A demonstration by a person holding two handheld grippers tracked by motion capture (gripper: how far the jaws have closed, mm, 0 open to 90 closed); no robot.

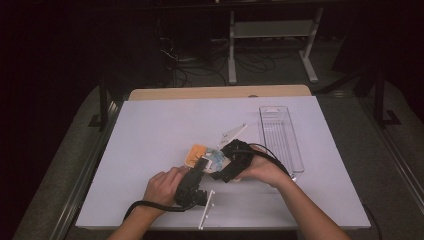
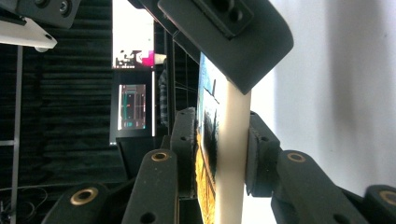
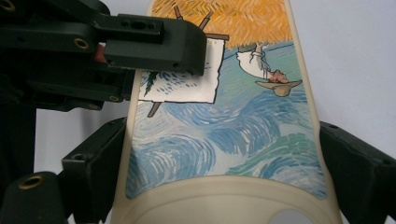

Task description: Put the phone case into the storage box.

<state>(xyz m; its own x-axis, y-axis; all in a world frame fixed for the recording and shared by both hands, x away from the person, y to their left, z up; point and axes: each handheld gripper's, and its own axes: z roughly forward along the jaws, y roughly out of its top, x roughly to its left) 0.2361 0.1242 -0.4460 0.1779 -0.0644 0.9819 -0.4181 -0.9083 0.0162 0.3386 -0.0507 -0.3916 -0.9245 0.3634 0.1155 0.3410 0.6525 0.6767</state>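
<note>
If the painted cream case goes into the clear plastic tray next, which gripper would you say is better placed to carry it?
Probably the right gripper: it sits beside the long clear plastic tray, jaws spanning the painted cream case. The left gripper pinches its edge, farther away.

Black jaws, brass-ringed screw holes, black cables

place: lab | evidence: dark room, white-topped table (image 1: 150, 130), floor cables (image 1: 200, 62), lit monitors (image 2: 131, 106)
</note>
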